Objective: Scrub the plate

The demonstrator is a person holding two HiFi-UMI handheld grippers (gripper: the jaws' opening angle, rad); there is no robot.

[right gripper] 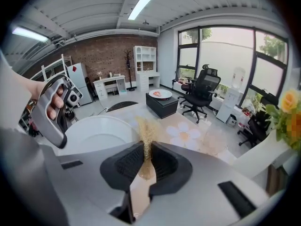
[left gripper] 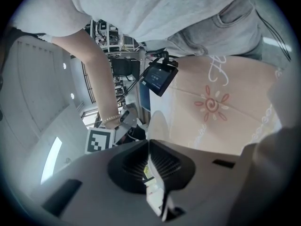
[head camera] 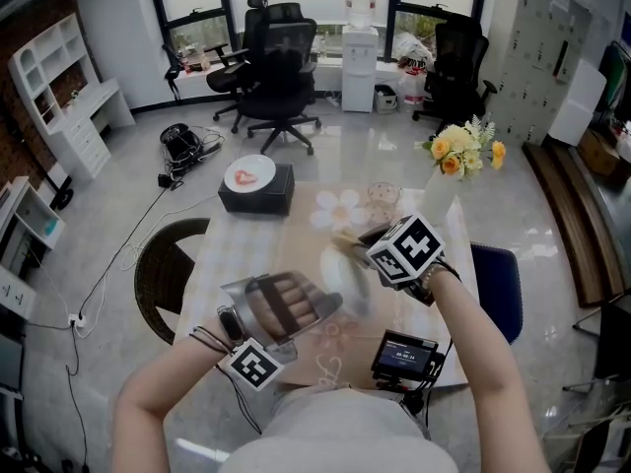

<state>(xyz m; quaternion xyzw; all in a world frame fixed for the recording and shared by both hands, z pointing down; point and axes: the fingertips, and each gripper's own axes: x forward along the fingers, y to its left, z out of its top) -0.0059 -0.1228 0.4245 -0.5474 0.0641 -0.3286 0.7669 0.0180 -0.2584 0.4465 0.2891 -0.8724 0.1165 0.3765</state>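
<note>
Plate (right gripper: 94, 135) bare and empty, rim clamped in left tool (left gripper: 148, 147); right tool (right gripper: 146, 149) grips brush (right gripper: 146, 128) beside it.

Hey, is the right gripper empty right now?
No, the right gripper has its fingers shut on a tan fibrous scrubber that pokes out toward the white plate.

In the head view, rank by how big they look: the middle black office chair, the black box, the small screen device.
1. Office chair, clearly largest, though farthest from the camera.
2-3. Black box and screen device look about alike; the device is nearer.
</note>
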